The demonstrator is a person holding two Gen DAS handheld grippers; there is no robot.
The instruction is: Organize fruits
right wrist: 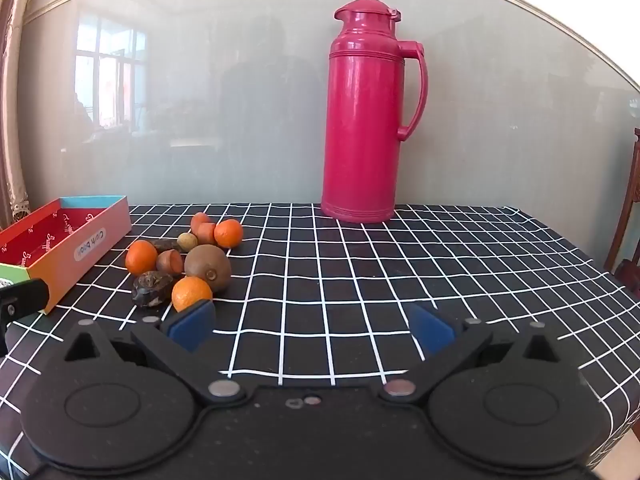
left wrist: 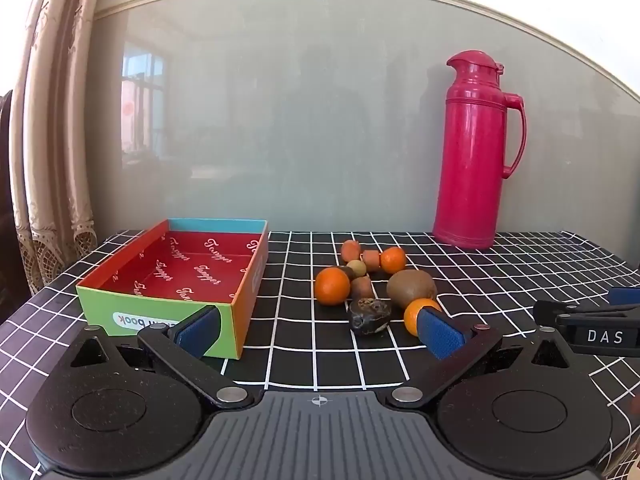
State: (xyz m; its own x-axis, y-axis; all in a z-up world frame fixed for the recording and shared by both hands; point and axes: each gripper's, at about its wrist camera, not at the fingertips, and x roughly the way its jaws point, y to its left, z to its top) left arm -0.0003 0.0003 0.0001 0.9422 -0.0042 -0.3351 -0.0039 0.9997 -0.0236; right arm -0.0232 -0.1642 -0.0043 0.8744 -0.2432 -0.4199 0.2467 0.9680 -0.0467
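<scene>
Both grippers are hanging wide open over the table, nothing between the blue ribbed pads: left gripper [left wrist: 320,330], right gripper [right wrist: 312,326]. Fruit pile [left wrist: 368,284] is sitting loose on the black grid-check tablecloth [right wrist: 400,280], just right of the box and apart from it: smooth round oranges, a fuzzy oval kiwi [right wrist: 208,267], a wrinkled dark lump that is hard to identify. Cardboard box [left wrist: 180,276] is lying open, shallow, with a red printed lining. Glossy pink plastic thermos [right wrist: 366,116] is standing upright by the wall. Left gripper's pad is partly hiding the nearest orange [left wrist: 416,314].
</scene>
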